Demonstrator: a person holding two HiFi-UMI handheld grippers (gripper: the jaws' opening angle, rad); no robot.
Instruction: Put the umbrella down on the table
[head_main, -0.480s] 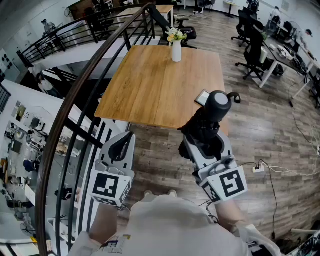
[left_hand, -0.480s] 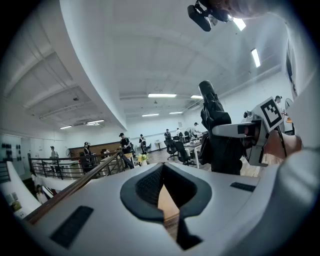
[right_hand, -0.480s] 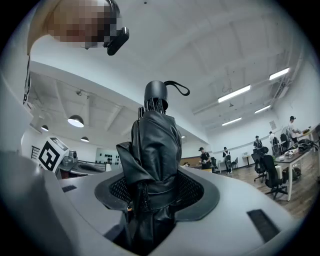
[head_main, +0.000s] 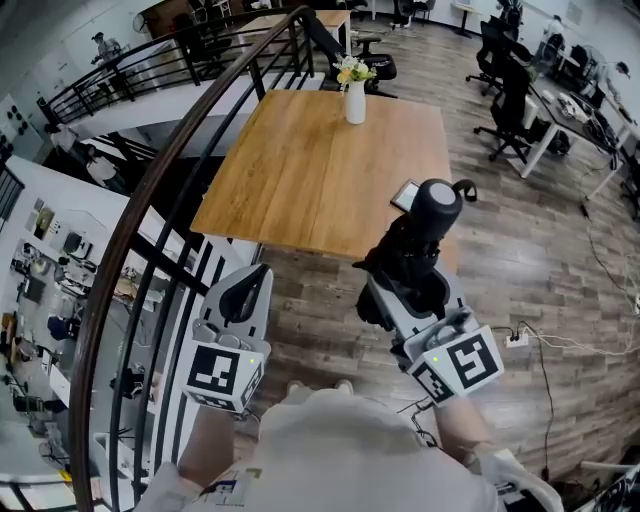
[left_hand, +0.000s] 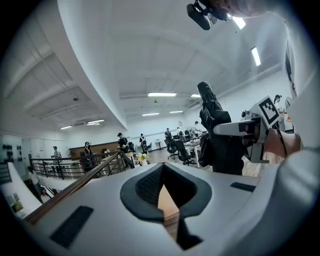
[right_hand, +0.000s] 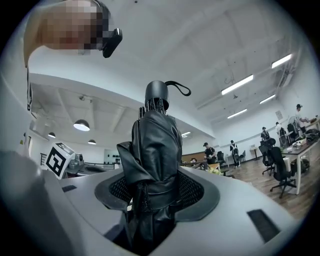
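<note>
A folded black umbrella (head_main: 412, 252) stands nearly upright in my right gripper (head_main: 404, 278), its round handle end (head_main: 437, 206) and wrist loop on top. In the right gripper view both pads press on the strapped black canopy (right_hand: 155, 165), so the right gripper (right_hand: 156, 196) is shut on it. The umbrella hangs over the near right corner of the wooden table (head_main: 300, 170). My left gripper (head_main: 245, 290) is held lower left, over the floor short of the table's near edge. Its tips meet with nothing between them (left_hand: 161, 181). The umbrella (left_hand: 215, 135) also shows at the right of the left gripper view.
A white vase with flowers (head_main: 354, 98) stands at the table's far edge. A small flat device (head_main: 405, 195) lies near its right edge. A curved dark handrail (head_main: 150, 220) runs along the left over an open drop. Office chairs (head_main: 505, 100) and desks stand at the right.
</note>
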